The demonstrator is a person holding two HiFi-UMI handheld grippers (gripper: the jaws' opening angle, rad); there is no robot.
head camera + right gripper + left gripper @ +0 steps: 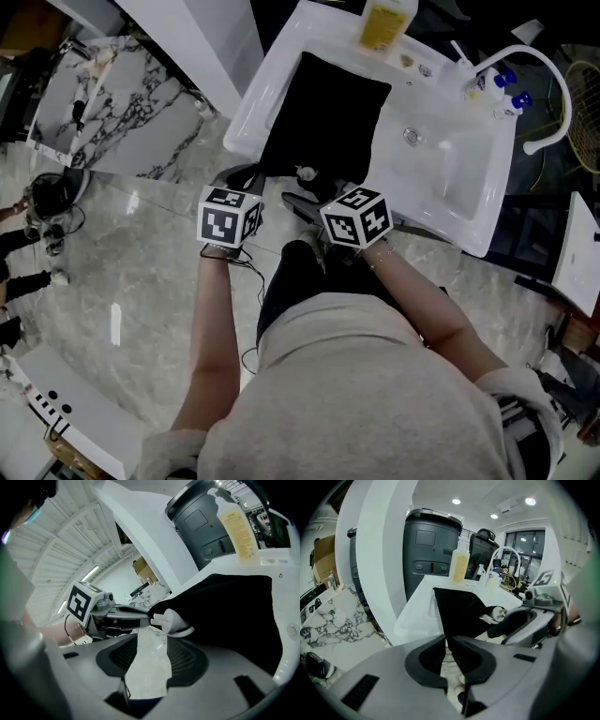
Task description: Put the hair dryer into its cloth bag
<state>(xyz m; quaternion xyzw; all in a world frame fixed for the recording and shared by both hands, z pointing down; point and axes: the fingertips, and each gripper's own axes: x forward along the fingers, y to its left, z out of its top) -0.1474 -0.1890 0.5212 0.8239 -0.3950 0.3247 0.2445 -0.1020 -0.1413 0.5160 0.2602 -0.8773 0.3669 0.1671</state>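
Note:
The black cloth bag lies flat on the white counter, left of the basin. A white plug pokes out of the bag's near edge; the hair dryer's body is hidden. My left gripper is shut on the bag's near edge, and in the left gripper view its jaws pinch the black cloth. My right gripper stands open just short of the plug. In the right gripper view the plug sits just beyond the right gripper, with only floor between the jaws.
A sink basin with a white faucet lies to the right of the bag. A bottle of yellow liquid stands at the counter's back. A marble slab is at the left, and dark grey bins stand behind the counter.

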